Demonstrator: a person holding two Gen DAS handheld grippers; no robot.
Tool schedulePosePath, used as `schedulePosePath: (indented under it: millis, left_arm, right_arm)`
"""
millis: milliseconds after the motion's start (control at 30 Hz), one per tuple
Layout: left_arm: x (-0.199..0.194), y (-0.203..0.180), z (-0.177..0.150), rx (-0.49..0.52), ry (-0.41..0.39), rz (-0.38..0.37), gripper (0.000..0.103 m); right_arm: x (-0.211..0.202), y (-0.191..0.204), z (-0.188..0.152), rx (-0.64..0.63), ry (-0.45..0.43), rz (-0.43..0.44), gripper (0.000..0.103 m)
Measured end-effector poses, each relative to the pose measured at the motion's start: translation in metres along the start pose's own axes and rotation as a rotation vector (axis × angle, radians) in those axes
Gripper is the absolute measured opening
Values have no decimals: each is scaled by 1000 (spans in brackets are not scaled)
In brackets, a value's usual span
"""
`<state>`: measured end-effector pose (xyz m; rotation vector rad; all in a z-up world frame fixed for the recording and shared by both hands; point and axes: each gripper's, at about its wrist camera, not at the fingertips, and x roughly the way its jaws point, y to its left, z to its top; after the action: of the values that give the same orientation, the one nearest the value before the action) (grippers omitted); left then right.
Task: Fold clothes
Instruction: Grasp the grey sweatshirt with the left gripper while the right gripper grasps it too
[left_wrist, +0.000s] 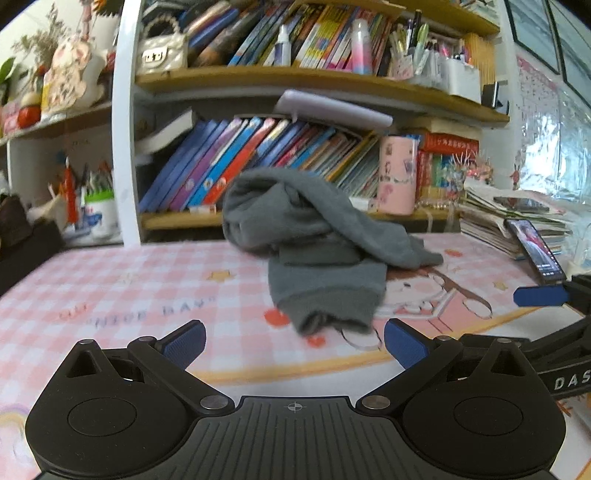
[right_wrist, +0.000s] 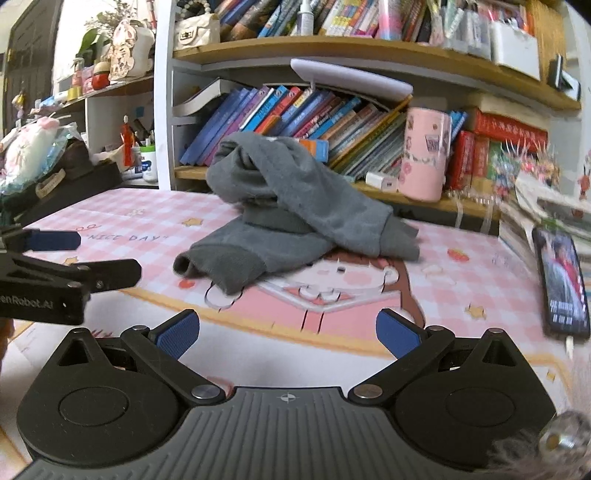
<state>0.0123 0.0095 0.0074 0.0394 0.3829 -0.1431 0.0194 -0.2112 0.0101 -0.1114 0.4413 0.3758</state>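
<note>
A grey sweater (left_wrist: 317, 243) lies crumpled in a heap on the pink checked table mat (left_wrist: 110, 288), one ribbed cuff pointing toward me. My left gripper (left_wrist: 293, 345) is open just short of that cuff, nothing between its blue pads. In the right wrist view the same grey sweater (right_wrist: 291, 214) sits ahead and slightly left on the table mat (right_wrist: 461, 273). My right gripper (right_wrist: 286, 334) is open and empty, a short way back from the garment. The right gripper's blue fingertip (left_wrist: 539, 295) shows at the left view's right edge; the left gripper's fingertip (right_wrist: 55, 240) shows at the right view's left edge.
A bookshelf (left_wrist: 314, 155) full of leaning books stands right behind the sweater. A pink cup (right_wrist: 426, 155) sits on its lower shelf. A phone (right_wrist: 563, 284) with a lit screen leans against a stack of papers (left_wrist: 517, 218) at the right. Clutter and a dark box (right_wrist: 62, 188) lie at left.
</note>
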Motion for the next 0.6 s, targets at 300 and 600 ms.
schedulePosePath:
  millis: [300, 600]
  left_arm:
    - [42, 13, 37, 23, 3, 7, 103]
    - [101, 16, 79, -52, 56, -57, 103]
  right_arm:
    - [49, -9, 44, -95, -26, 0, 103]
    - [79, -34, 45, -16, -48, 51, 103]
